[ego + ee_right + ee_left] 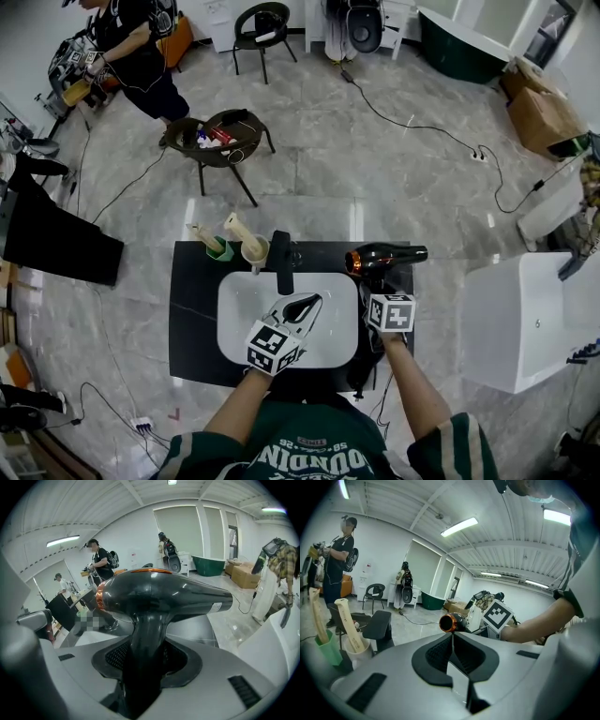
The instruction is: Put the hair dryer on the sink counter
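The lower handle of the hair dryer (159, 597) disappears inside my right gripper (147, 663), and I cannot tell whether the dryer's body touches the table (192, 309). A small white sticker (216, 606) on its barrel is too small to read. My right fingers pinch the handle, holding the dryer over the table's far right part, just right of the white basin (234, 323), with its orange-ringed end pointing left. My left gripper (452, 641) hangs over the basin, its fingers pressed together with nothing between them.
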A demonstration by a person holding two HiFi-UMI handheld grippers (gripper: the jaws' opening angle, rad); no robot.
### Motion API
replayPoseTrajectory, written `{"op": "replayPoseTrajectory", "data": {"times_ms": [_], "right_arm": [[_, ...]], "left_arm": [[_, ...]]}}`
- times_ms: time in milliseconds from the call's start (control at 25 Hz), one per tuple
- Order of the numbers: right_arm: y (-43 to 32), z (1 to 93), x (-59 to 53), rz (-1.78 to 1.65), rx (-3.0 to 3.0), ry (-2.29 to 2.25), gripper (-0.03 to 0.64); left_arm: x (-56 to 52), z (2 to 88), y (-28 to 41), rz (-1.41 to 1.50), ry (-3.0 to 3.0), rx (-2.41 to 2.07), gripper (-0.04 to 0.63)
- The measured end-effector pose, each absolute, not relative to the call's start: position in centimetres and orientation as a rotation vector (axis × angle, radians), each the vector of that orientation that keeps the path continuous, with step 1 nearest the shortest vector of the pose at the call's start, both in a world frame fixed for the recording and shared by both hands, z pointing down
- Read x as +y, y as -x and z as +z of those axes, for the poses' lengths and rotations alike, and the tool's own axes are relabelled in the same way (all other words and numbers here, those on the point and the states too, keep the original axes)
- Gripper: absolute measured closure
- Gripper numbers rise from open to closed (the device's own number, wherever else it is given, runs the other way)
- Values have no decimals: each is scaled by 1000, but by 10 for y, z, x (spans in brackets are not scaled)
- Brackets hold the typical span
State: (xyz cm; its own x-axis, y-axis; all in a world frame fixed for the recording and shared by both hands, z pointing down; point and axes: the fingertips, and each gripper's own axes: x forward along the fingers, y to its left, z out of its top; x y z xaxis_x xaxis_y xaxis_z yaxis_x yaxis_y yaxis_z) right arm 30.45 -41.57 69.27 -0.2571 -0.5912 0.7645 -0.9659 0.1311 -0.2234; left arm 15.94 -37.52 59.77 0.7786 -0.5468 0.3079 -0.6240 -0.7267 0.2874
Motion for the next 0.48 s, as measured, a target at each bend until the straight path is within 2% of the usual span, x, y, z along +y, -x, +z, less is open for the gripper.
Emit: {"op": "replayPoseTrajectory", "data": {"times_ms": [480], "right_arm": [[-304, 724, -429, 997, -1838, -1453, 416]], "left_arm": [[-375, 610, -153, 291, -2555, -914, 574]]}}
